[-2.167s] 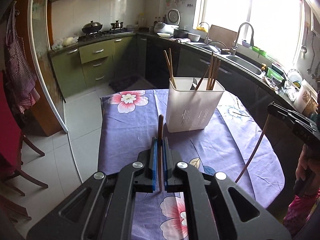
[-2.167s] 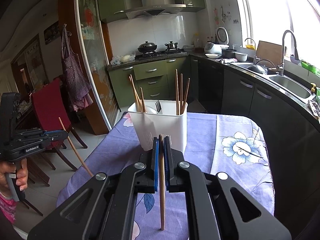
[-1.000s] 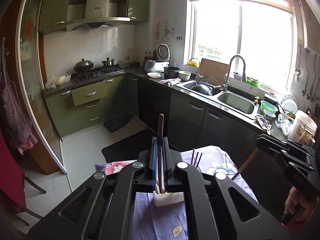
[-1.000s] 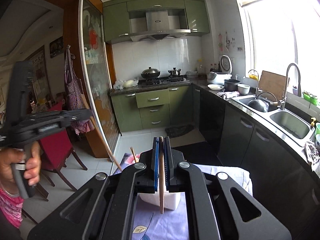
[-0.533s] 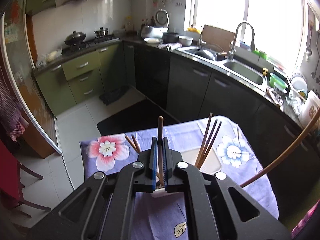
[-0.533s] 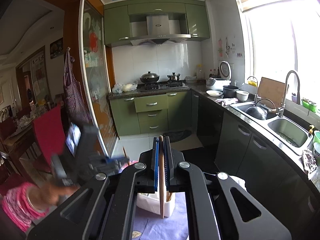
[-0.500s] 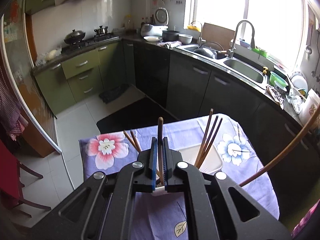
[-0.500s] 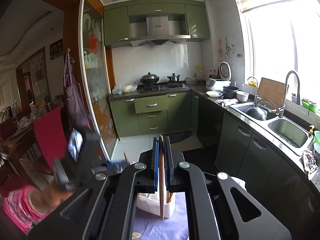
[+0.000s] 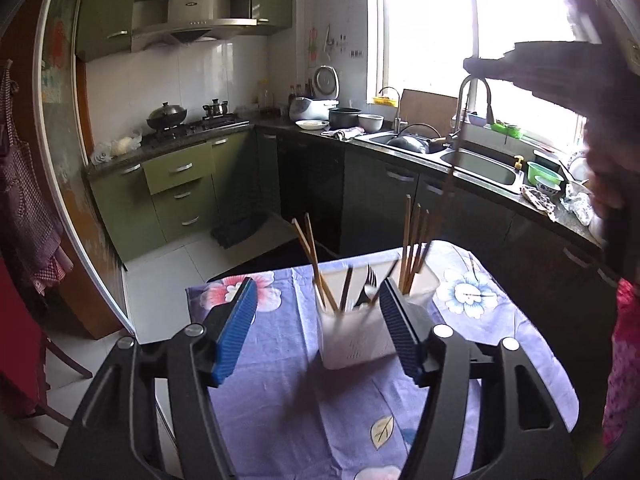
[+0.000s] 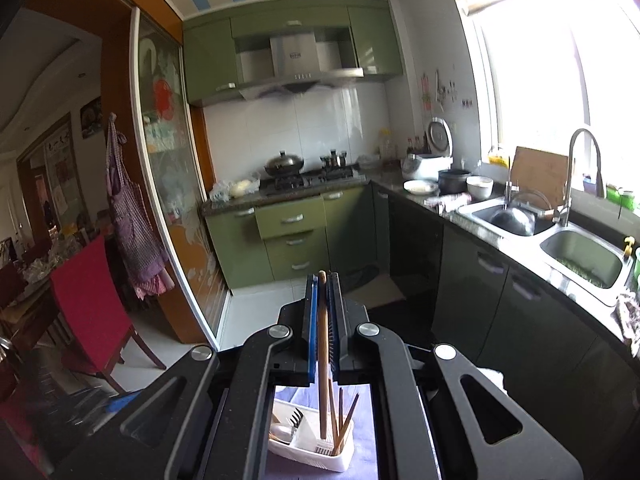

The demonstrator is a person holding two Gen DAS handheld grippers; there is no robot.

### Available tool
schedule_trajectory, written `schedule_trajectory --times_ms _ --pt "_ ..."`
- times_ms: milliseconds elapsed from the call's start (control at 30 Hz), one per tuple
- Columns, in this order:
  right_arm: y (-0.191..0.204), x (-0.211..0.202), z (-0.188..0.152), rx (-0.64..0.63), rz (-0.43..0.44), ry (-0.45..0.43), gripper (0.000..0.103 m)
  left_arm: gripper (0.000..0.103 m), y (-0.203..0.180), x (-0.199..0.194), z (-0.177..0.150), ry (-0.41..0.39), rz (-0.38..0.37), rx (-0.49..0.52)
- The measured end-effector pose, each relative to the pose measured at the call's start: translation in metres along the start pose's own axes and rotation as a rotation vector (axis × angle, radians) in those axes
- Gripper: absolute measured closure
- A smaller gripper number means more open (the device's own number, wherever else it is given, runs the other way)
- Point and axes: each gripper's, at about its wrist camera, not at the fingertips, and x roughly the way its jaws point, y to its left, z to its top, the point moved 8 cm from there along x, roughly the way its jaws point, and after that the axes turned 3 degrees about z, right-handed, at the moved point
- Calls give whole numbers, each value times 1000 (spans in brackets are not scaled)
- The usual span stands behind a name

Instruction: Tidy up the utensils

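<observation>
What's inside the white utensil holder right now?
The white utensil holder holds several wooden chopsticks standing up, plus a fork; the right wrist view also shows a spoon. Its walls hide the bottom and their lower ends.

The left wrist camera is riding on the left hand-held gripper [image 9: 318,312], looking forward and somewhat downward along its opening fingers, close above the cloth-covered worktop [image 9: 288,412] and near the white utensil holder [image 9: 354,340]. The right wrist camera is sitting on the right hand-held gripper [image 10: 323,280], facing the same way from higher up, looking almost straight down into the same utensil holder [image 10: 320,454] through its frame. Both views are sharing the holder, the green cabinets [image 9: 176,168], the stove [image 10: 308,178], the sink [image 10: 580,258] and the window [image 9: 472,40].
</observation>
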Motion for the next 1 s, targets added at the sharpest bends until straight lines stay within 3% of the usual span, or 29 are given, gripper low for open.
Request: schedule_trajectory --times_ms 100,200,333,500,633,700,800,867,933,1000 --pt "-3 22 -26 11 1 38 97 38 3 -16 -25 -15 -12 -41" --pt "-5 41 -57 18 -2 83 97 31 9 -31 -50 -57 28 -66" --pt "-9 69 -107 39 7 162 97 13 17 -52 -83 -116 71 -133" --pt "-7 82 -157 47 22 216 92 11 24 -60 -112 -132 128 -180" --pt "2 48 -182 15 3 153 79 10 25 -56 -130 -97 128 -208" --pt "8 20 -195 1 -4 109 66 9 23 -51 -138 -72 122 -204" --pt "14 -29 -228 -26 -37 52 38 8 17 -43 -149 -43 118 -198" --pt "16 -56 -250 -37 -58 30 12 7 10 -38 -156 -26 111 -189" --pt "16 -81 -275 -39 -90 14 5 7 3 -35 -161 -11 101 -177" --pt "18 -102 -296 -35 -108 8 5 7 -6 -35 -165 -8 91 -164"
